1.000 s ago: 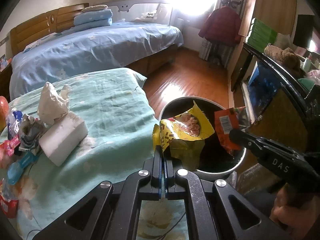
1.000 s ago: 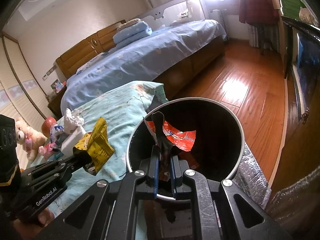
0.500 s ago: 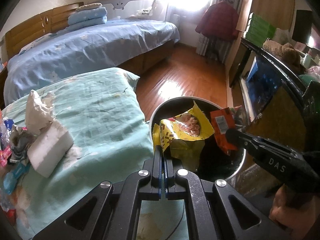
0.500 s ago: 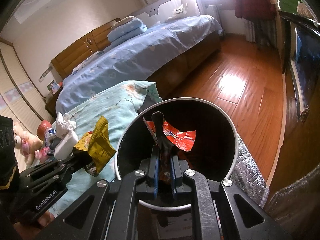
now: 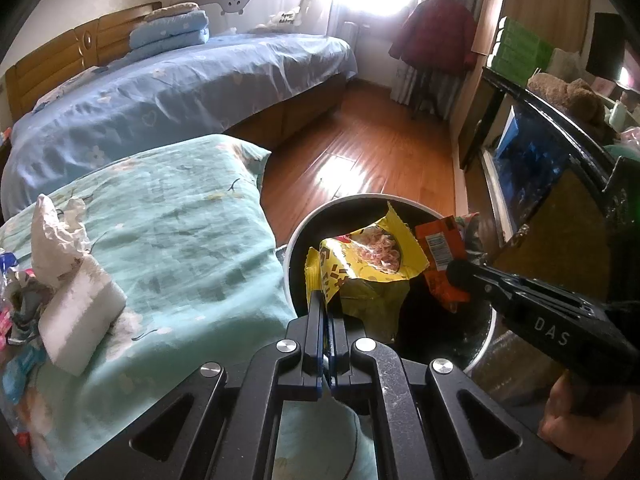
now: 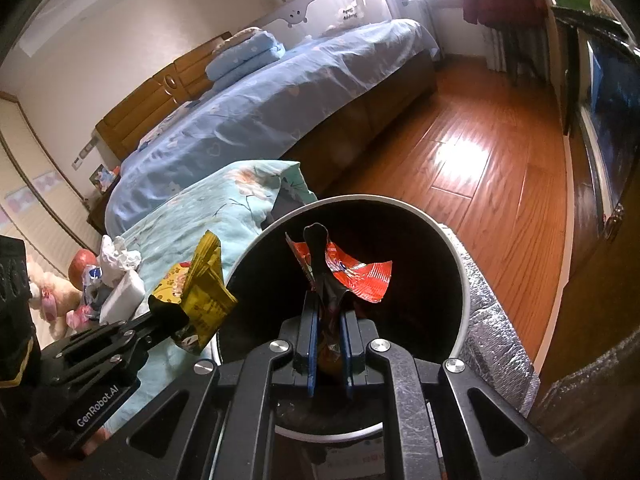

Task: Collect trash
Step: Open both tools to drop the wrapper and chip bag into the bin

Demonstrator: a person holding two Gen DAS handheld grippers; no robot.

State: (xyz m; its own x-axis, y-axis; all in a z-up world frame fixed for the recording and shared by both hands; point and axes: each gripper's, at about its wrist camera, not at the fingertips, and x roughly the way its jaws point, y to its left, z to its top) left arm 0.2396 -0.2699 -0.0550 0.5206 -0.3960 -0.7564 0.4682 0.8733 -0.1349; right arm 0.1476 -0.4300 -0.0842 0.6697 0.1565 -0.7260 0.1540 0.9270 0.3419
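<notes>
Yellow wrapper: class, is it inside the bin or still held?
Still held: the left tool pinches the yellow wrapper above the bin.

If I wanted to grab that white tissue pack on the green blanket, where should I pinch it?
Probably across the pack's two long flat sides, coming down from above. The tissue pack lies tilted on the green blanket, a soft block with a crumpled tissue sticking up from its far end. Pinching the tissue would likely just pull it out, so grip the middle of the block instead.

Right gripper clamped on red wrapper, held over open bin. Left gripper pinching yellow packet beside bin rim, above teal bedding.
</notes>
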